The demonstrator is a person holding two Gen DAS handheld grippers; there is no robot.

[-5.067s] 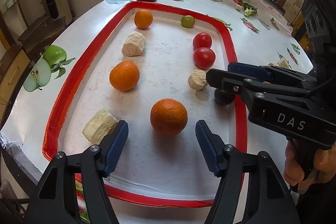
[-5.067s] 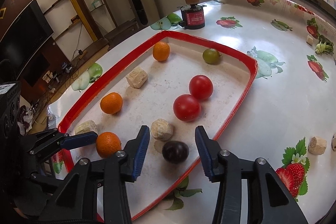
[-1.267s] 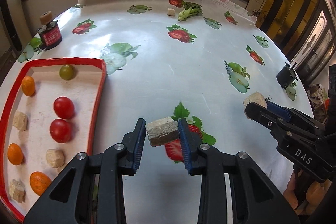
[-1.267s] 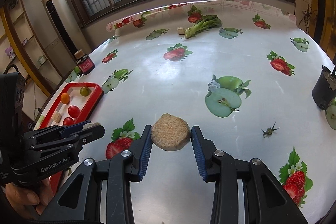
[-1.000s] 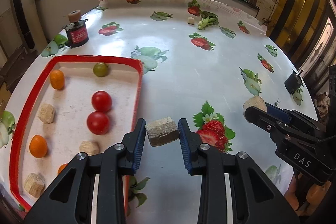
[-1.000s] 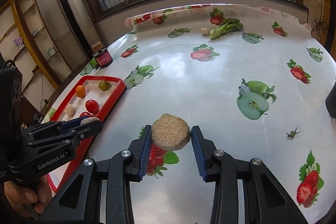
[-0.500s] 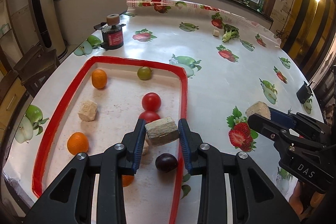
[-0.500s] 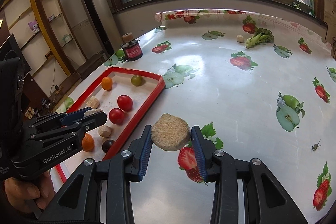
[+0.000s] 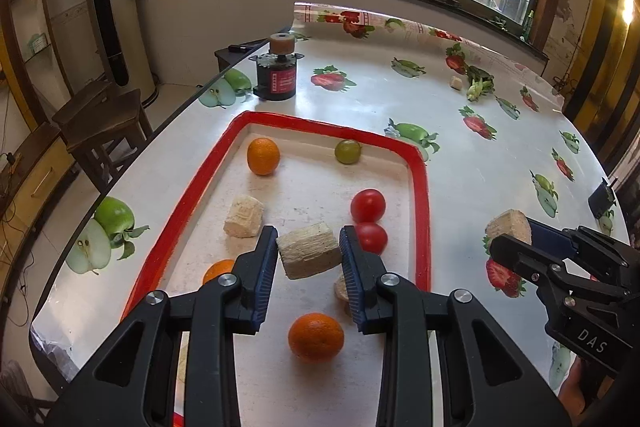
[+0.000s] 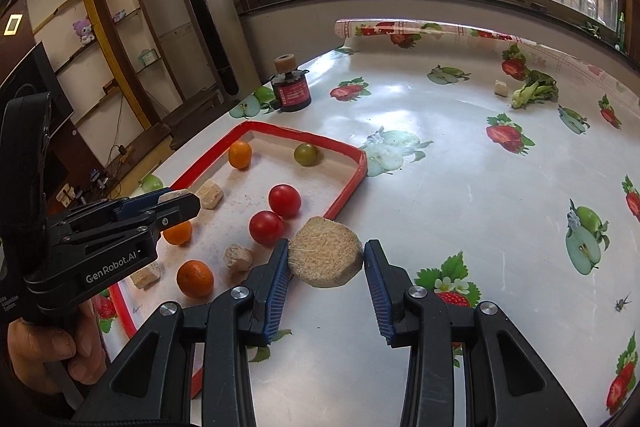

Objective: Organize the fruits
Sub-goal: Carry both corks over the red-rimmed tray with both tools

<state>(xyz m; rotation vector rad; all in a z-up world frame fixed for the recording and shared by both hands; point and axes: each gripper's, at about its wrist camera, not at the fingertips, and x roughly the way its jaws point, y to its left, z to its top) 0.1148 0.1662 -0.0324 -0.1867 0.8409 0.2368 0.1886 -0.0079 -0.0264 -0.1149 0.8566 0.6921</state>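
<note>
My left gripper (image 9: 309, 255) is shut on a pale fibrous chunk (image 9: 308, 254) and hangs above the red-rimmed tray (image 9: 421, 211). In the tray lie three oranges (image 9: 263, 155) (image 9: 316, 337) (image 9: 216, 270), two red tomatoes (image 9: 368, 205) (image 9: 372, 237), a green fruit (image 9: 347, 151) and several pale chunks (image 9: 243, 217). My right gripper (image 10: 326, 263) is shut on a round pale fibrous slice (image 10: 326, 258), held just outside the tray's (image 10: 352, 183) near right corner. That gripper and its slice (image 9: 509, 227) show at the right of the left wrist view.
A black and red jar (image 9: 277, 75) with a cork top stands beyond the tray. Green vegetables (image 10: 534, 89) and a small pale cube (image 10: 500, 87) lie far across the fruit-print tablecloth. A wooden chair (image 9: 100, 119) stands off the table's left edge. A person's hand (image 10: 48, 351) holds the left gripper.
Both grippers have swung left with their chunks still held. The left one now hangs over the tray's middle, and the right one has come up to the tray's corner.
</note>
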